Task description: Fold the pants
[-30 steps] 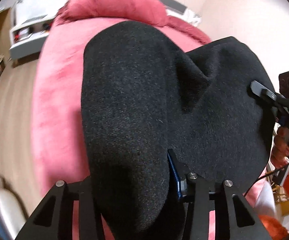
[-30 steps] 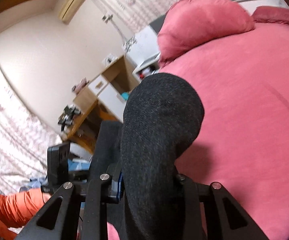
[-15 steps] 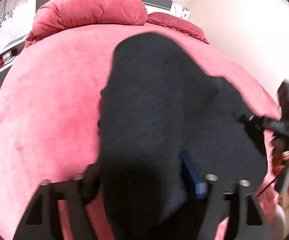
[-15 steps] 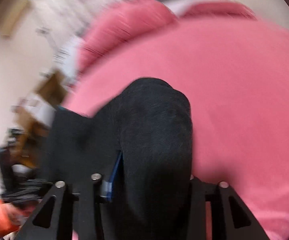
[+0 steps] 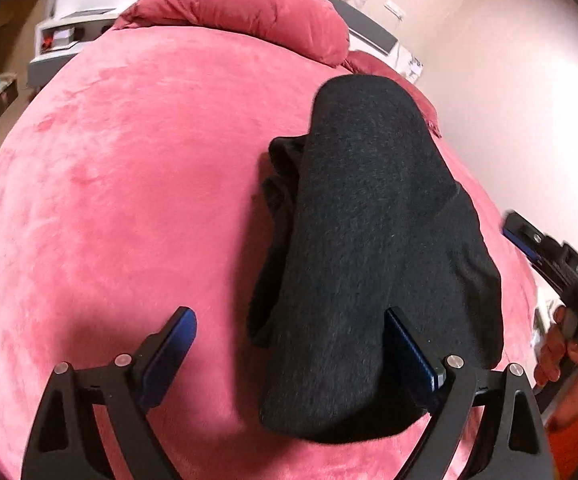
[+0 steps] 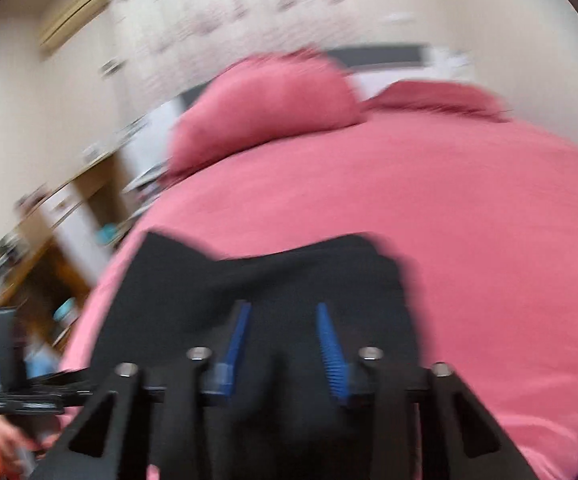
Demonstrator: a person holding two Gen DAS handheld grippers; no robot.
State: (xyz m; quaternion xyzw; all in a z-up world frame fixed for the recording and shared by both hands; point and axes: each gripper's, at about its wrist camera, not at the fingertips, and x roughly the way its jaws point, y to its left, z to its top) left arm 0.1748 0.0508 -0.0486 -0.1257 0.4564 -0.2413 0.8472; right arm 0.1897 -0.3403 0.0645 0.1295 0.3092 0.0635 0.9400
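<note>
The dark charcoal pants lie in a long folded heap on the pink bed. My left gripper is open. Its blue pads stand wide apart and the near end of the pants lies between them, resting on the bed against the right pad. My right gripper is open above the black cloth, its blue pads apart with nothing clamped; this view is blurred. The right gripper also shows at the right edge of the left wrist view.
A pink pillow and a darker one lie at the head of the bed. A white bedside unit and wooden furniture stand to the left. A pale wall is at the right.
Both grippers have opened and let go of the pants. The cloth has dropped from a raised, draped hold onto the bed. The right wrist camera is swinging.
</note>
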